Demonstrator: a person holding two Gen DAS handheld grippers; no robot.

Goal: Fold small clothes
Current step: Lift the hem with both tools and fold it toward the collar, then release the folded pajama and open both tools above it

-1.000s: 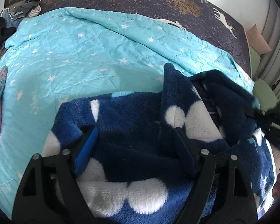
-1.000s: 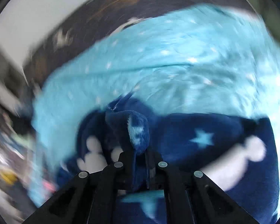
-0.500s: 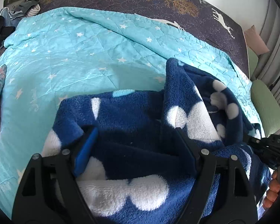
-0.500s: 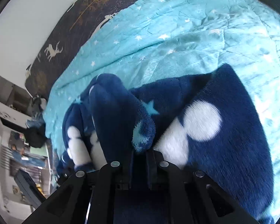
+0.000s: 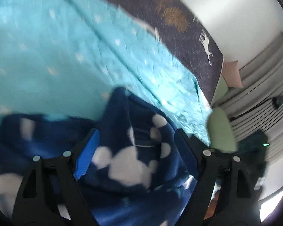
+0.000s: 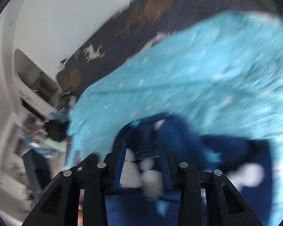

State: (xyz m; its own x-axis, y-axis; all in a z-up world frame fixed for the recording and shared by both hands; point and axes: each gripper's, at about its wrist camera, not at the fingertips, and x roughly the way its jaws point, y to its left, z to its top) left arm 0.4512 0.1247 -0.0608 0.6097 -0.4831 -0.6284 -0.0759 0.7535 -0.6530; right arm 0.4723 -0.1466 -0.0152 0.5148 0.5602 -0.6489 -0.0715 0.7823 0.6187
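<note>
Since half a second earlier, right gripper (image 6: 143, 159) was opening, releasing the fleece garment (image 5: 134, 158); left gripper (image 5: 136, 141) gaped wide over it. Soft, light, floppy: grip hems.

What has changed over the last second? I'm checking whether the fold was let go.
The right gripper, earlier clamped on a fold of the navy fleece garment, is opening its jaws; fleece lies between them, no longer pinched. The left gripper swung toward the curtain side. Its jaws stayed wide over the fleece on the turquoise quilt.
</note>
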